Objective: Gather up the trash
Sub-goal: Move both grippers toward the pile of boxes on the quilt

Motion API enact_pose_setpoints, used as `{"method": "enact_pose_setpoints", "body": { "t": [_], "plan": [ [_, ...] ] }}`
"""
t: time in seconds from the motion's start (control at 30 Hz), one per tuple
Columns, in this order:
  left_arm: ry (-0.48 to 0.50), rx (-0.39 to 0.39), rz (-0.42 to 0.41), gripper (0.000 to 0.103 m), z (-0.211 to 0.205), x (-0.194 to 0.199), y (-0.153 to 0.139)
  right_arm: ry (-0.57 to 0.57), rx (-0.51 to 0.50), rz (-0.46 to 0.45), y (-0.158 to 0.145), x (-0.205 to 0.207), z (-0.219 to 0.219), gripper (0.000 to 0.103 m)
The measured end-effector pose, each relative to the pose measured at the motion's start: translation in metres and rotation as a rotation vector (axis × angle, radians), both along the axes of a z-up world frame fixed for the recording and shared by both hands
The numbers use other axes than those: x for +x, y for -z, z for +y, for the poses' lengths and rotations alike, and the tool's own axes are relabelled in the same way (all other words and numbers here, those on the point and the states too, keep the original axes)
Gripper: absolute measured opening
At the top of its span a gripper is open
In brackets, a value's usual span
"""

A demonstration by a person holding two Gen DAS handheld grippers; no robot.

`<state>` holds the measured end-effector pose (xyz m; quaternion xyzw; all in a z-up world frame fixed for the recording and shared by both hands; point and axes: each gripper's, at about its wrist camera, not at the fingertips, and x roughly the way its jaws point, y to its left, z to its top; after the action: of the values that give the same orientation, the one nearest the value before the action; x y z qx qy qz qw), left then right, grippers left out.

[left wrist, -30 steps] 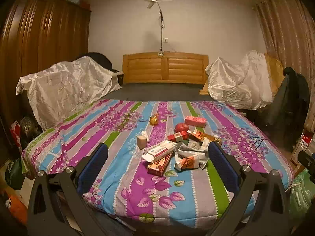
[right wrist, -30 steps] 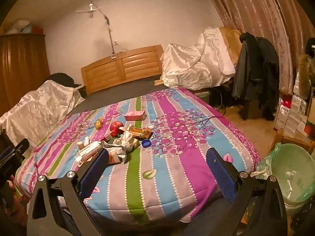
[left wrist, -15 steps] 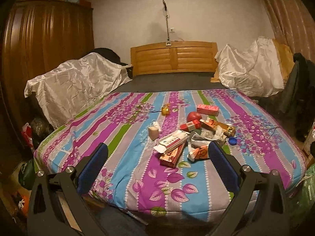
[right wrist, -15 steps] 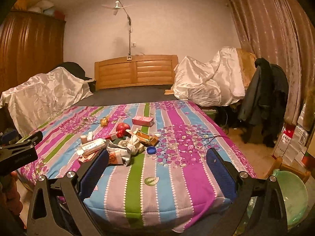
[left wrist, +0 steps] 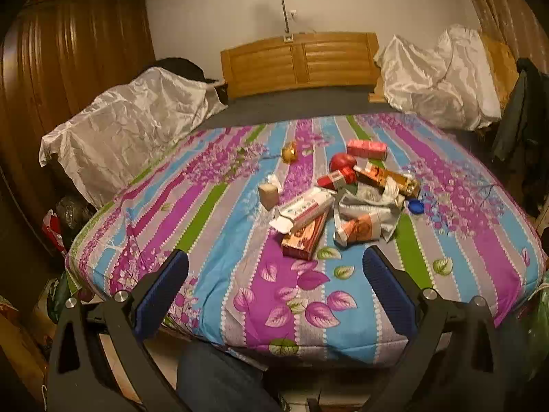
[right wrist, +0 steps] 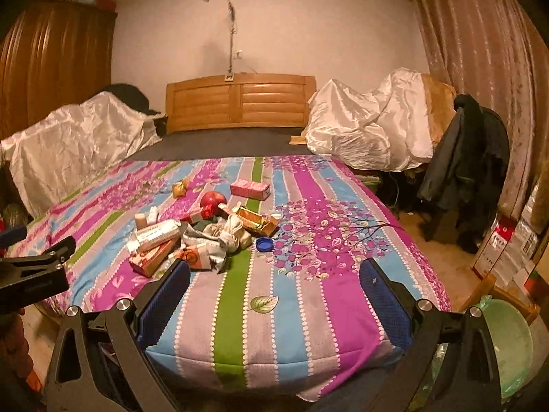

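Note:
Trash lies heaped on the striped bedspread (left wrist: 240,274): a white carton (left wrist: 302,209) on an orange box (left wrist: 303,235), crumpled silver wrapping (left wrist: 367,213), a pink box (left wrist: 366,148), a red ball-like item (left wrist: 341,161), a gold box (left wrist: 387,178) and a blue cap (left wrist: 416,207). The right wrist view shows the same heap (right wrist: 206,233) with its blue cap (right wrist: 264,243). My left gripper (left wrist: 274,285) hangs open over the bed's near edge, short of the heap. My right gripper (right wrist: 274,292) is open too, above the foot of the bed, heap to its left.
A wooden headboard (right wrist: 240,103) backs the bed. White-sheeted piles (right wrist: 370,130) flank it. A wardrobe (left wrist: 68,68) stands left, a coat-draped chair (right wrist: 463,158) right. A green basin (right wrist: 504,343) sits on the floor at lower right. The other gripper (right wrist: 31,274) shows at the left edge.
Both grippers have turned and tilted toward the bed, so the heap sits nearer the middle of each view. Both stay open, and nothing on the bedspread has moved.

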<state>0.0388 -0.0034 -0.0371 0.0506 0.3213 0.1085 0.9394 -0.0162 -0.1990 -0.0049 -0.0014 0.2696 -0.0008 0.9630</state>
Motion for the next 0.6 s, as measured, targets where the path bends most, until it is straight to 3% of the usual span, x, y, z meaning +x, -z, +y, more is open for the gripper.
{"method": "enact_pose_setpoints", "body": {
  "t": [0.2, 0.6],
  "plan": [
    [0.006, 0.003, 0.089, 0.098, 0.000, 0.012, 0.015, -0.009, -0.015, 0.025, 0.006, 0.007, 0.009, 0.099],
    [0.014, -0.080, 0.164, 0.098, 0.006, 0.027, 0.032, -0.026, -0.110, 0.097, 0.020, 0.011, 0.022, 0.099]
  ]
}}
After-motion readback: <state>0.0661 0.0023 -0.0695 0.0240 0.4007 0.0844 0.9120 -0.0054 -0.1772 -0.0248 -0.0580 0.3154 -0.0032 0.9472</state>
